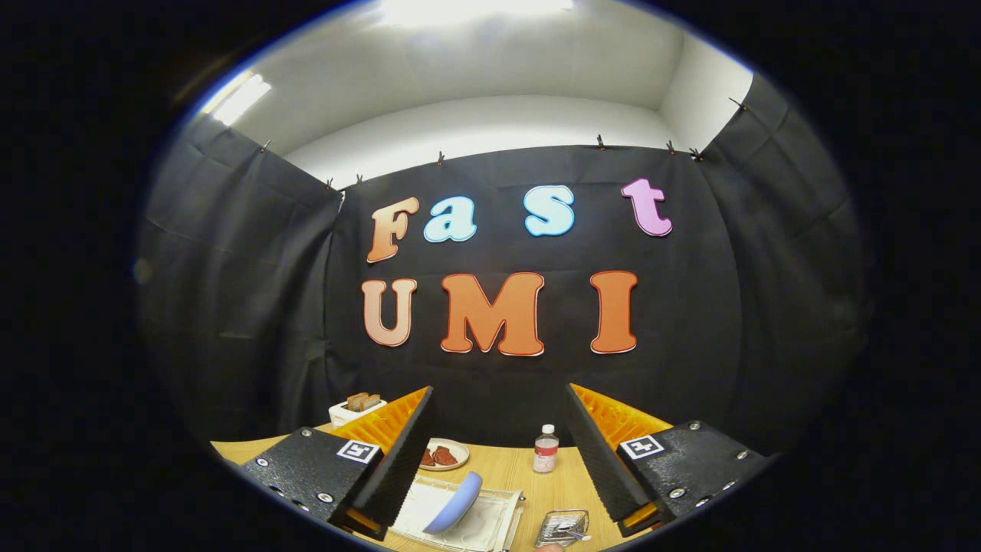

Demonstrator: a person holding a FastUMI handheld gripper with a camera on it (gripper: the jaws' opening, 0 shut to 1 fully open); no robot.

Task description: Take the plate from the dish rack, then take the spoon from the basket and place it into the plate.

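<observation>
Two fingers frame your view, spread wide with nothing between them, so your gripper (498,460) is open and empty above the desk (536,479). You are at the first step: the plate is not yet taken.

Nearest, just below and ahead of the fingers, sits the dish rack (460,521), a pale tray-like frame. The plate (456,502), blue, stands tilted on edge in it, leaning toward the left finger. Beside the rack, nearer the right finger, is the small wire basket (562,527). Something metallic lies in it, which I take to be the spoon (565,530), though it is too small and too close to the rim of the view to be sure how it lies.

For the next move you need to tip the gripper down and bring it lower over the rack, so the fingers straddle the plate's upper rim, one on each face. Close only once both sides are bracketed; a thin, slanted rim may slip out if you pinch it off-centre.

Farther along the desk, between the fingers, a small clear bottle (546,448) with a white cap stands upright. To its left a round dish (444,455) holds dark reddish pieces. Farther left, beyond the left finger, a white box (356,411) carries what look like brown slices.
</observation>
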